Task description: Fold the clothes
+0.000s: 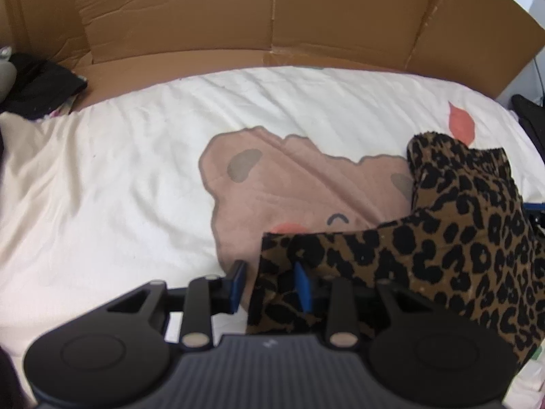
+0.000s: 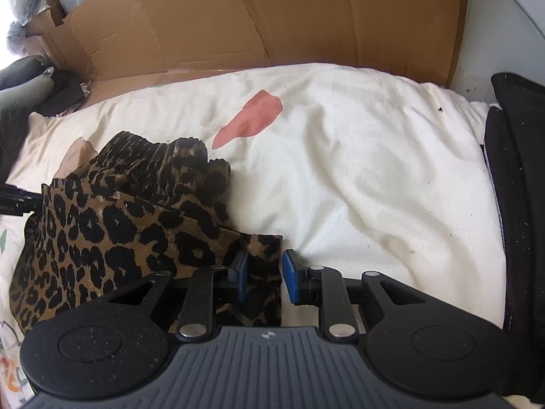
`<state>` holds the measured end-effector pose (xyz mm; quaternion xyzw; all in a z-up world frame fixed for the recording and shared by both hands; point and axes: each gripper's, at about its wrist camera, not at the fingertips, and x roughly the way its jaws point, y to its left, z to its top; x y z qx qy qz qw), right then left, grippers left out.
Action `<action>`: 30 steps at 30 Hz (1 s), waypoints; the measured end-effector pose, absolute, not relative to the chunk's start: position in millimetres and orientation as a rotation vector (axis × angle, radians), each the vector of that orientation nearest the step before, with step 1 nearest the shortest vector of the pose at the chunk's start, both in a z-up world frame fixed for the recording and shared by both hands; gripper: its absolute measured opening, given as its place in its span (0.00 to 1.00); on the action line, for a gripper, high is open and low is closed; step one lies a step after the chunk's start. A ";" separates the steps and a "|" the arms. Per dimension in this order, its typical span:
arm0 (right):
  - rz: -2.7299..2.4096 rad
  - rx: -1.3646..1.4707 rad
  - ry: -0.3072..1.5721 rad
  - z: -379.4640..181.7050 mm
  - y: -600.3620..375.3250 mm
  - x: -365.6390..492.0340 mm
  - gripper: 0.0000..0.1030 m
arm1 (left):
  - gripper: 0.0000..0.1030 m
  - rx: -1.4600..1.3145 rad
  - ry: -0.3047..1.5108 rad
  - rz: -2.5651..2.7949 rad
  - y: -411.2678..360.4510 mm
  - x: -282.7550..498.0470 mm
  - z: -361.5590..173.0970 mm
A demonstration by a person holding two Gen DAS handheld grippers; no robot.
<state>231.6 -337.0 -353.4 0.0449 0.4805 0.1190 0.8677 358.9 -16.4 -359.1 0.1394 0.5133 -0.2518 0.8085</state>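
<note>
A leopard-print garment (image 1: 460, 238) lies bunched on a white bed cover (image 1: 119, 170) that has a brown bear printed on it. In the left wrist view, one corner of the cloth hangs between the blue pads of my left gripper (image 1: 270, 284). The left pad stands clear of the cloth, so the jaws are apart and not pressing. In the right wrist view, another corner of the garment (image 2: 119, 225) lies between the pads of my right gripper (image 2: 265, 277), with a narrow gap on each side. The cloth is crumpled and folded over itself between the two grippers.
Brown cardboard (image 1: 238, 17) stands along the far edge of the bed, and the cardboard (image 2: 272, 17) also fills the back of the right wrist view. Dark clothes (image 1: 41, 85) are piled at the far left. A black fabric item (image 2: 514, 204) lies along the right edge.
</note>
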 end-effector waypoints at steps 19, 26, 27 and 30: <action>0.179 0.121 0.853 -315.9 -348.5 199.1 0.04 | 0.07 0.227 0.999 -0.561 5.7 341.4 -317.5; 0.176 0.130 0.791 -290.3 -349.0 175.4 0.03 | 0.07 0.200 0.960 -0.538 13.4 324.5 -294.7; 0.174 0.129 0.784 -287.2 -348.5 172.5 0.03 | 0.07 0.199 0.955 -0.537 13.7 323.0 -291.2; 0.170 0.131 0.765 -278.2 -348.4 165.6 0.03 | 0.07 0.190 0.927 -0.527 13.5 319.8 -277.7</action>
